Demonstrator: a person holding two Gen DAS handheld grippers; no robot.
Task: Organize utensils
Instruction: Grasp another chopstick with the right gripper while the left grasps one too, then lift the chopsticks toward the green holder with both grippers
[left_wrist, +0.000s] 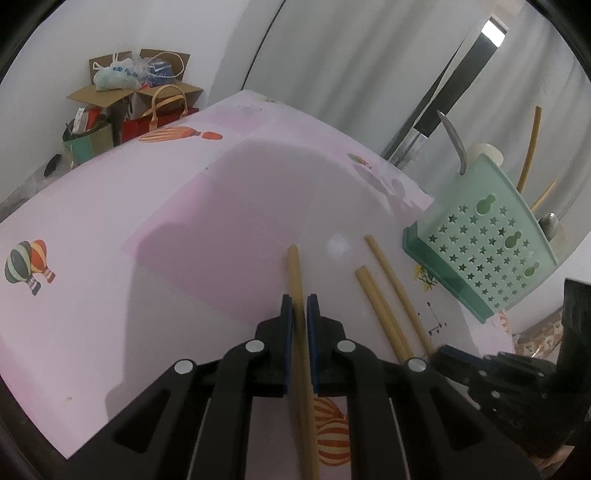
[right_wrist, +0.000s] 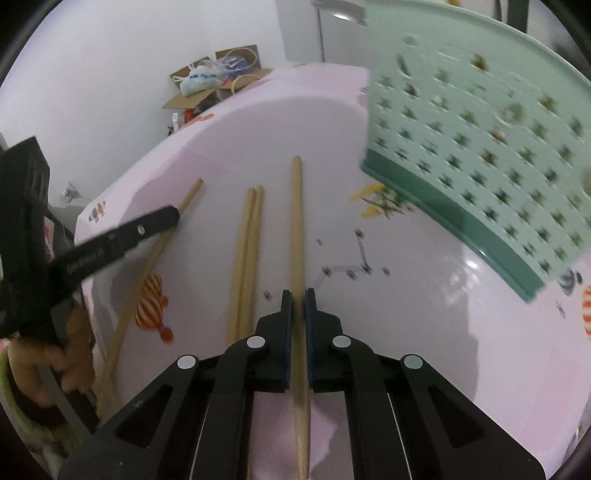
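Left wrist view, read from left to right: a cardboard box (left_wrist: 110, 92) with bags stands on the floor beyond the far edge of the table (left_wrist: 110, 229), which carries a pink cloth printed with balloons. At centre the left gripper (left_wrist: 300, 301) has its jaws pinched on a single chopstick (left_wrist: 295, 269); the stick runs between the blue pads, its far end projecting forward over the cloth and its near end passing back under the gripper body. Just to the right a pair of chopsticks (left_wrist: 376, 302) lies side by side on the cloth, with one further stick beside them. Further right stands a green utensil basket (left_wrist: 491, 236) with star-shaped holes, upright, holding a metal utensil and several sticks. At the right edge the other gripper's black tip sits at the near ends of the loose sticks.

Right wrist view, left to right: the left gripper (right_wrist: 173, 216) enters from the left, a hand behind it, closed on its stick. Next lies the pair (right_wrist: 247, 251), touching along their length and free of both jaws. At centre the right gripper (right_wrist: 299, 295) has its jaws pressed on another chopstick (right_wrist: 296, 221), which lies straight along the gripper's line, far end pointing away. The green basket (right_wrist: 480, 140), blurred, occupies the upper right, apart from the gripped stick.
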